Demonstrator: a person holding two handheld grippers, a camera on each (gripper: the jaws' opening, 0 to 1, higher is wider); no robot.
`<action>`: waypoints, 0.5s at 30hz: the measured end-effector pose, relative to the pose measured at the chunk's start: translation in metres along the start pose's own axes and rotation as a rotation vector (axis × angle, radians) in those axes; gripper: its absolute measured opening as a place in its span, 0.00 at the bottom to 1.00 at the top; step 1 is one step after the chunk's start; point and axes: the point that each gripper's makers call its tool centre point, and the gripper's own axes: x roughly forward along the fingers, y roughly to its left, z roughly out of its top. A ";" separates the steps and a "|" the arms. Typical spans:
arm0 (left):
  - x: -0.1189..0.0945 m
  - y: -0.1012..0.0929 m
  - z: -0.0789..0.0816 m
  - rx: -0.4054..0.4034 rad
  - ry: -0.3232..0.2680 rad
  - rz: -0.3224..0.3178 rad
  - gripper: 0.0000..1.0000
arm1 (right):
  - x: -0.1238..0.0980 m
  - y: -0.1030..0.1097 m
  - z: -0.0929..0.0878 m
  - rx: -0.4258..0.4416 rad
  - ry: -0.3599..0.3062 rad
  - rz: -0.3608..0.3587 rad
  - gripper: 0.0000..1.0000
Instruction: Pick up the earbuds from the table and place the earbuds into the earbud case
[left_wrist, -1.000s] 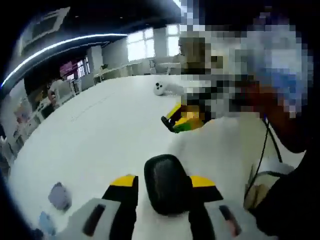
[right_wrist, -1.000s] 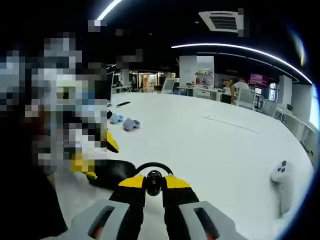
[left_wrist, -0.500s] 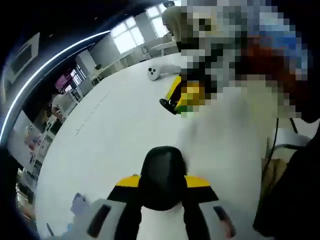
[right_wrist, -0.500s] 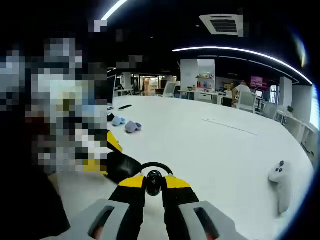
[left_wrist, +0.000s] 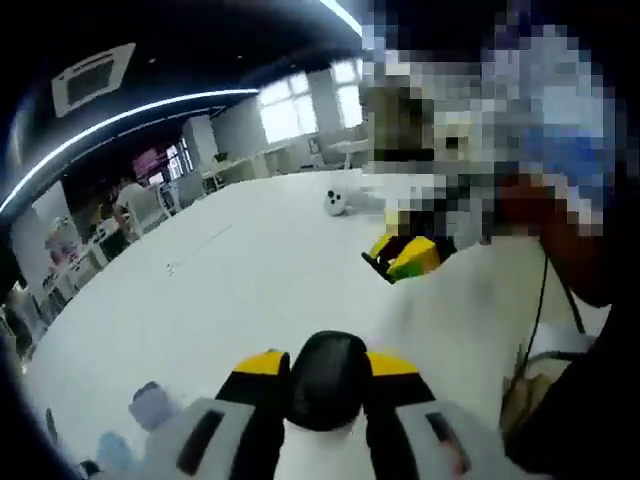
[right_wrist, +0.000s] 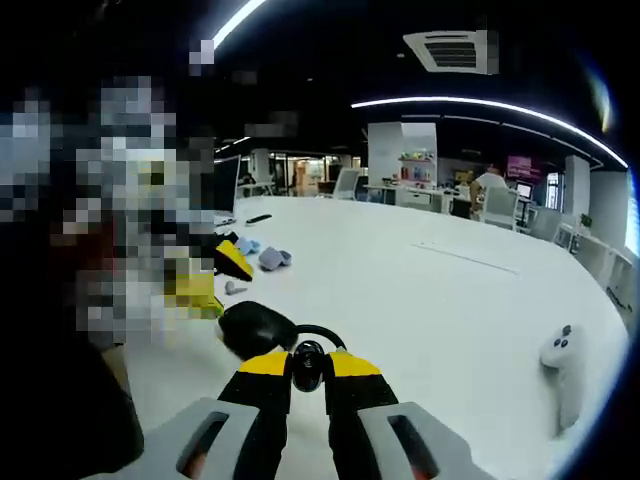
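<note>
We hold the earbud case (left_wrist: 328, 378) clamped between the jaws of our left gripper (left_wrist: 326, 366), lifted off the white desk (left_wrist: 230, 300) so it can be presented to the other hand. The case is a smooth black, rounded pebble with a soft sheen; we cannot tell from here whether its lid stands open. In the right gripper view the same case (right_wrist: 256, 327) shows just ahead and left of our right gripper (right_wrist: 308, 365), whose yellow-tipped jaws are pressed together on a small dark earbud (right_wrist: 308, 364), glossy and rounded, with a thin black arc rising behind it. We judge the two are brought near each other, above the near edge of the desk, so the earbud can be lowered into the case; it is not yet seated.

Farther along the desk, toward its left edge in the right gripper view, lie two or three soft, pale blue and lilac lumps (right_wrist: 270, 259), their make unclear. A white moulded controller (right_wrist: 563, 352) rests near the desk's right edge, well apart from the work.
</note>
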 end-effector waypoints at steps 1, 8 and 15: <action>-0.007 0.009 0.004 -0.031 -0.049 0.028 0.30 | -0.001 0.000 0.001 0.002 -0.003 0.004 0.12; -0.091 0.069 -0.002 -0.322 -0.373 0.100 0.32 | 0.009 -0.003 0.002 -0.001 0.010 0.022 0.12; -0.135 0.067 -0.016 -0.456 -0.553 0.070 0.33 | 0.022 0.001 -0.002 0.041 0.026 0.039 0.12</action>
